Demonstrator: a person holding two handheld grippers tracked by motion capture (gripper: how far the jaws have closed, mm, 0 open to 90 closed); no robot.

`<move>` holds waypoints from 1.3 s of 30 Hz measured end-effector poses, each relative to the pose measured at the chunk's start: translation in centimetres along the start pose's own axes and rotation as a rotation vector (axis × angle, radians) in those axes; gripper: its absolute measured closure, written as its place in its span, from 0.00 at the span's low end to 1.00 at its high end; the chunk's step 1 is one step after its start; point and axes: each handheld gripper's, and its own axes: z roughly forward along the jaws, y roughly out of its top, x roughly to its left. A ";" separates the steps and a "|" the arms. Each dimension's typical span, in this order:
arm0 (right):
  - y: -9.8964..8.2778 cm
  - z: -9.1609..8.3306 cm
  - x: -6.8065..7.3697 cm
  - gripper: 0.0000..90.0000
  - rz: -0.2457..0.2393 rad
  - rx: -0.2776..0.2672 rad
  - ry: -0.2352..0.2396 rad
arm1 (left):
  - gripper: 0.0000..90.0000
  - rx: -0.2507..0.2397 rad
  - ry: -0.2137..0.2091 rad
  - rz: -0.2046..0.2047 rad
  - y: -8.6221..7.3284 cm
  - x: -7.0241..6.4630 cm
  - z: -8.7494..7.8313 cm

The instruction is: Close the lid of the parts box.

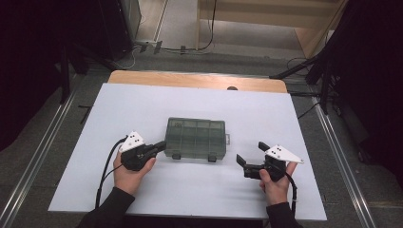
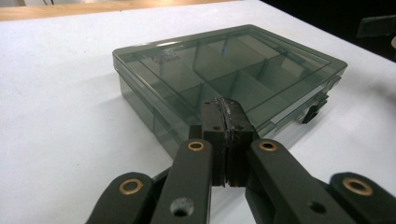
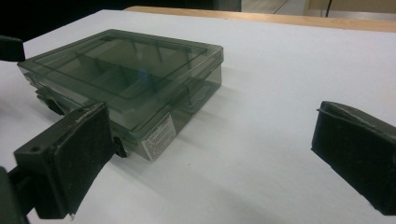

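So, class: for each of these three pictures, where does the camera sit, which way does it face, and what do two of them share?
High view: above the table, looking forward and down; both forearms, left gripper, right gripper.
Left gripper view: on that gripper, facing the box; shut jaws.
Right gripper view: facing the box's labelled corner; open jaws.
Shared: the box.
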 end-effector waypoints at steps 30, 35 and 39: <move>-1.2 -3.2 -2.0 0.00 0.008 -0.017 -0.051 | 0.00 -0.035 0.069 -0.021 -2.0 2.1 -4.7; -1.4 -3.8 -2.4 0.00 0.003 -0.021 -0.074 | 0.00 -0.039 0.106 -0.029 -2.7 2.7 -5.8; -1.6 -4.2 -2.7 0.00 0.012 -0.023 -0.078 | 0.00 -0.043 0.122 -0.019 -3.0 3.0 -6.6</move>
